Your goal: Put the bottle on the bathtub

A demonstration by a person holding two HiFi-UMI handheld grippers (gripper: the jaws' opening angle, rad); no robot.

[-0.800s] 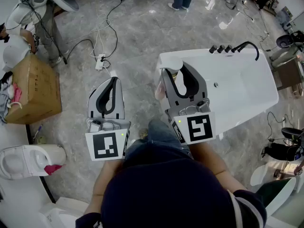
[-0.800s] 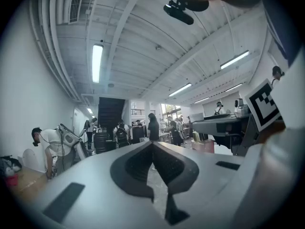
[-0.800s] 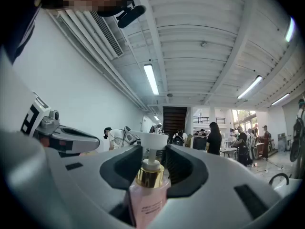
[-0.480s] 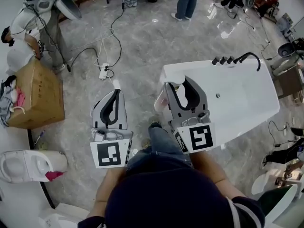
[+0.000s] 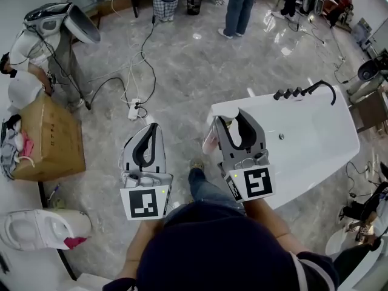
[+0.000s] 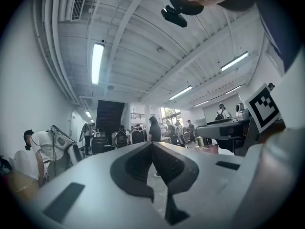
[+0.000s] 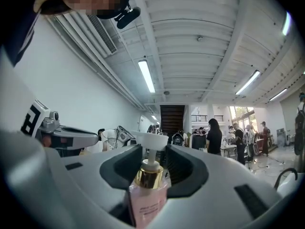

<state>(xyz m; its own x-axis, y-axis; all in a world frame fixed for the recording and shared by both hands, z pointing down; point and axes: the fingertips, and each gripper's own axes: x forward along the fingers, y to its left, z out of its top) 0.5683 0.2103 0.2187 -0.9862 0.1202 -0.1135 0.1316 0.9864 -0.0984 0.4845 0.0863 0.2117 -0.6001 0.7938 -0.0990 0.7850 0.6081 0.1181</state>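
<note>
A pink bottle (image 7: pixel 147 197) with a gold collar and a white pump head stands between the jaws of my right gripper (image 7: pixel 151 151), which is shut on it. In the head view the right gripper (image 5: pixel 235 119) holds the bottle (image 5: pixel 210 140) in the air over the near left corner of the white bathtub (image 5: pixel 315 126). The bottle's pink body shows at the gripper's left side. My left gripper (image 5: pixel 154 128) hangs over the floor left of the tub. Its jaws are shut with nothing in them, and in its own view the left gripper (image 6: pixel 152 145) has both fingers meeting.
Black taps (image 5: pixel 303 92) sit on the tub's far rim. A power strip with cables (image 5: pixel 134 110) lies on the marble floor ahead. A cardboard box (image 5: pixel 48 139) and a toilet (image 5: pixel 36 229) are at the left. People (image 5: pixel 241 5) stand at the far side.
The whole scene has slid down in the head view. Both grippers keep their places relative to the tub, and the bottle stays in the right gripper.
</note>
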